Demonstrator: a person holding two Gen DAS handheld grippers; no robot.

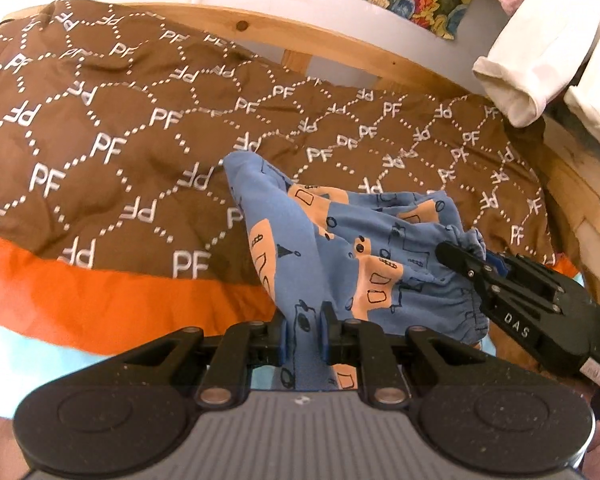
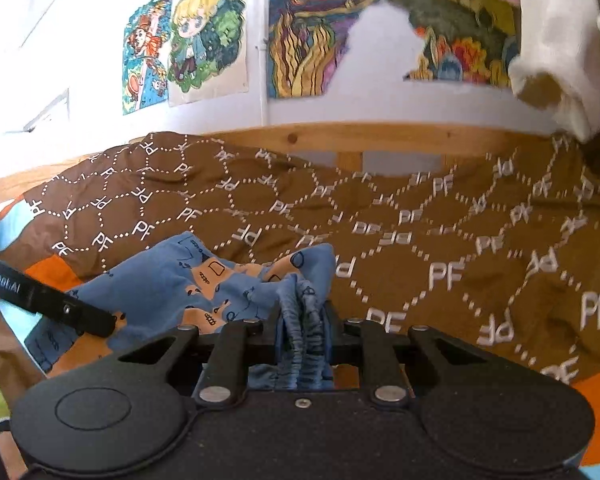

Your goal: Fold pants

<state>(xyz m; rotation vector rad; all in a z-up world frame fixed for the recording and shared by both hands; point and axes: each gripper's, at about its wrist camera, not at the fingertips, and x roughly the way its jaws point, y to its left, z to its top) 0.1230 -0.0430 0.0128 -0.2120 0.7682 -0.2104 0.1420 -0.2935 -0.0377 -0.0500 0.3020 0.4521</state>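
Over the bedspread [image 1: 100, 128], each claw, left [image 1: 303, 332] and right [image 2: 302, 330], pinches the blue pants [image 1: 340, 240].

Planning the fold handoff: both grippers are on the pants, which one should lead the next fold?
Probably right. The right gripper pinches the gathered elastic waistband, a firm edge to carry over. The left gripper only holds loose fabric of the blue pants, so it better serves as anchor on the brown bedspread.

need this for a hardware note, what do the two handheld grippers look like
Both are matte black, with round disc housings either side and angled linkage bars running to two narrow fingers with blue pads. The left gripper has a ribbed grey centre plate. The right gripper has a black one with one screw, and white lettering along its finger.
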